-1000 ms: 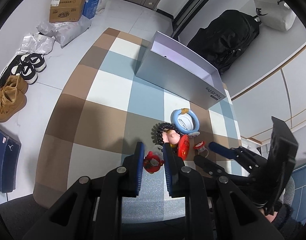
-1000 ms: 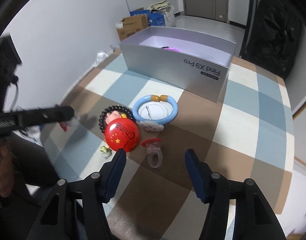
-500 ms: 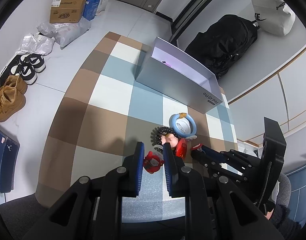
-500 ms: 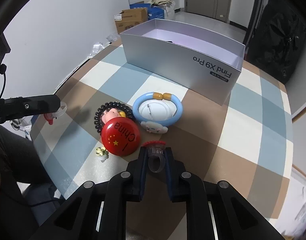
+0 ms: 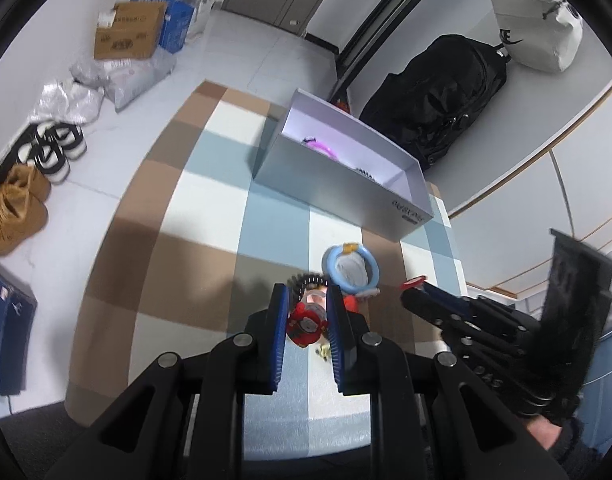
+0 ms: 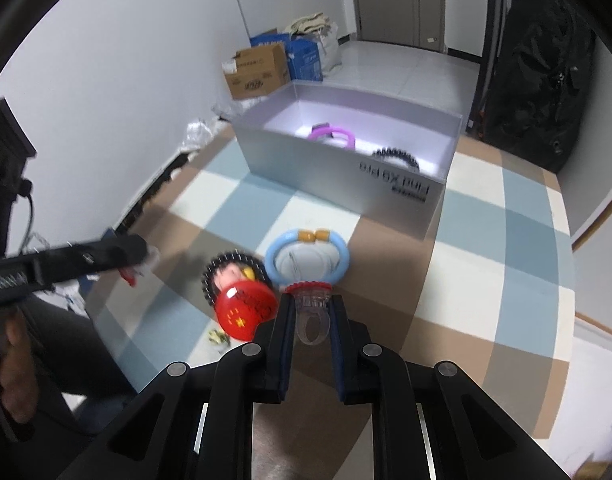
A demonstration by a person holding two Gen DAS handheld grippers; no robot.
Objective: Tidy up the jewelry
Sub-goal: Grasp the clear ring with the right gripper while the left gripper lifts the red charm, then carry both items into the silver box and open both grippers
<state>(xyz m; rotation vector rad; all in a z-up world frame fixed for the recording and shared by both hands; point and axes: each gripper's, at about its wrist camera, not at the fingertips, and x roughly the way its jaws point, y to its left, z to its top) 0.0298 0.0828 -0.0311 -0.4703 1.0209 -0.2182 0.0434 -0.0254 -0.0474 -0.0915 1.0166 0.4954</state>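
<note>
Clear plastic ring (image 6: 313,312) with a red top sits pinched in your right gripper (image 6: 312,322) above the checked worktop (image 6: 486,240); your left gripper (image 5: 306,320) clamps a small red trinket (image 5: 304,325).

Black left claw (image 5: 306,316) and right claw (image 6: 312,316): blue finger pads, silver pivot screws; dark sleeve (image 6: 61,344).
</note>
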